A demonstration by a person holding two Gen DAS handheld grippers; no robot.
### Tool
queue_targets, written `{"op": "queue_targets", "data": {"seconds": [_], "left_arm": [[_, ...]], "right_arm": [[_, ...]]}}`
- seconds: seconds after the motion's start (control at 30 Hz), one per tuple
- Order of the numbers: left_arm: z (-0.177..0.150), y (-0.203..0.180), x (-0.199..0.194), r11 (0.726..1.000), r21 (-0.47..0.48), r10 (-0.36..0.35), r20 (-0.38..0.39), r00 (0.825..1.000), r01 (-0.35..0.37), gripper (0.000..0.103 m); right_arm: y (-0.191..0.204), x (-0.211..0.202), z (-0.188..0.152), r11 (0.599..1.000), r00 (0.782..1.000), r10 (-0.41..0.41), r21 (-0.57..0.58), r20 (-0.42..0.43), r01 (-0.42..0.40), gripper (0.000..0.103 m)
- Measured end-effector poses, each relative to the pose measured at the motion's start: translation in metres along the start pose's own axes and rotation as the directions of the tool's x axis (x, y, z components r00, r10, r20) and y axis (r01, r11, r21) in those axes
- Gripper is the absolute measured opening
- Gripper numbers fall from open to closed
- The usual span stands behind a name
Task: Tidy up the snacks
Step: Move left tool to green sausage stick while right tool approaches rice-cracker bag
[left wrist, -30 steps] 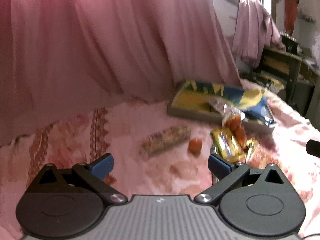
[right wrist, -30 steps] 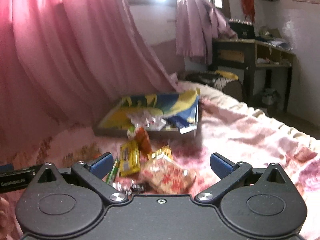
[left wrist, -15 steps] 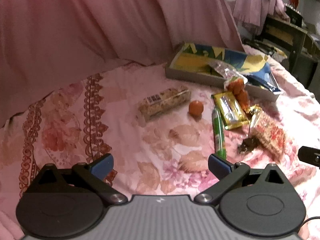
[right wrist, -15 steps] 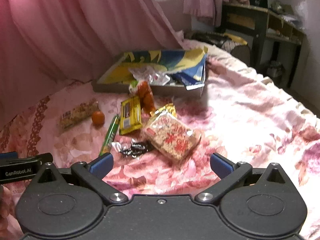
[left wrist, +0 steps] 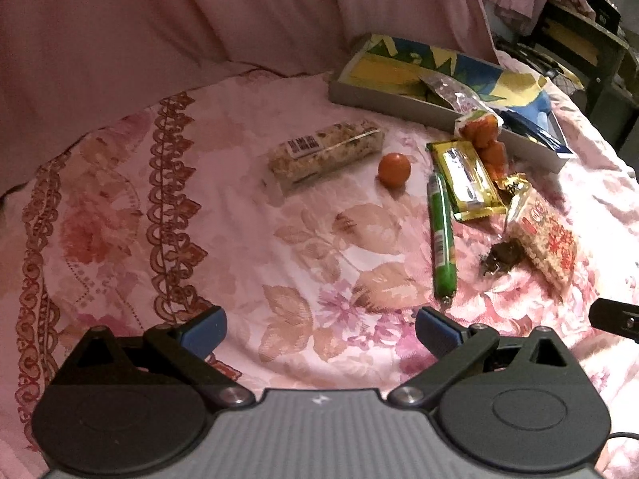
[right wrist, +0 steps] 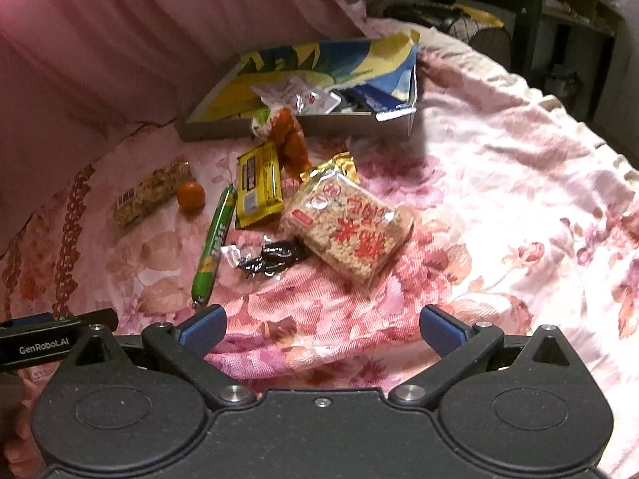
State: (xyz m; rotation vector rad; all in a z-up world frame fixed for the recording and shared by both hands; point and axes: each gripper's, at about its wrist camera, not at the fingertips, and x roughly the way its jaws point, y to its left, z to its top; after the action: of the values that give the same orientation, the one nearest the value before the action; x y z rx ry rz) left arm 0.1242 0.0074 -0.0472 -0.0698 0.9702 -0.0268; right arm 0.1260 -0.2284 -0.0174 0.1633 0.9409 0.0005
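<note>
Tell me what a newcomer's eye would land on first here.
First the loose scatter of snacks on the pink floral bedspread: a green stick pack, a yellow bar, and a rice-cracker bag nearest the right side. Behind them sits a shallow colourful box, a small orange lying apart to their left.

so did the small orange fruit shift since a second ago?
No. The orange fruit sits between the grain bar and the green stick, as before; only the cameras tilted down.

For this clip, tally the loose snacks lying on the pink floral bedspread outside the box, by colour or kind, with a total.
Green stick-shaped packet: 1
Yellow wrapped bar: 1
Clear-wrapped pale cereal bar: 1
Small round orange fruit: 1
Clear bag of puffed-rice cake with red print: 1
Small black crumpled packet: 1
Clear bag of orange pieces, leaning on the box: 1
Total: 7
</note>
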Motion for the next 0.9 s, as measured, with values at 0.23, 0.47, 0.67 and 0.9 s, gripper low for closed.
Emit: {"op": "queue_targets", "data": {"seconds": [0.23,0.47,0.67,0.9], "left_arm": [[0.006,-0.009,0.012,0.999,0.037,-0.039,-0.006,0.999,0.039,0.103],[0.016,-0.023,0.027,0.992,0.091,-0.084,0.022,0.996,0.082,0.103],[0.021,-0.034,0.040,0.987,0.121,-0.110,0.024,0.994,0.106,0.103],[0.027,-0.042,0.055,0.982,0.139,-0.135,0.016,0.991,0.132,0.103]], "right_arm": [[-0.001,0.008,0.014,1.000,1.000,0.013,-0.028,-0.016,-0.013,0.102],[-0.002,0.020,0.040,0.992,1.000,0.001,-0.123,0.021,0.002,0.102],[-0.006,0.040,0.054,0.988,0.999,-0.017,-0.154,0.027,0.021,0.102],[-0.009,0.065,0.072,0.966,1.000,0.011,-0.260,-0.009,-0.013,0.102]]}}
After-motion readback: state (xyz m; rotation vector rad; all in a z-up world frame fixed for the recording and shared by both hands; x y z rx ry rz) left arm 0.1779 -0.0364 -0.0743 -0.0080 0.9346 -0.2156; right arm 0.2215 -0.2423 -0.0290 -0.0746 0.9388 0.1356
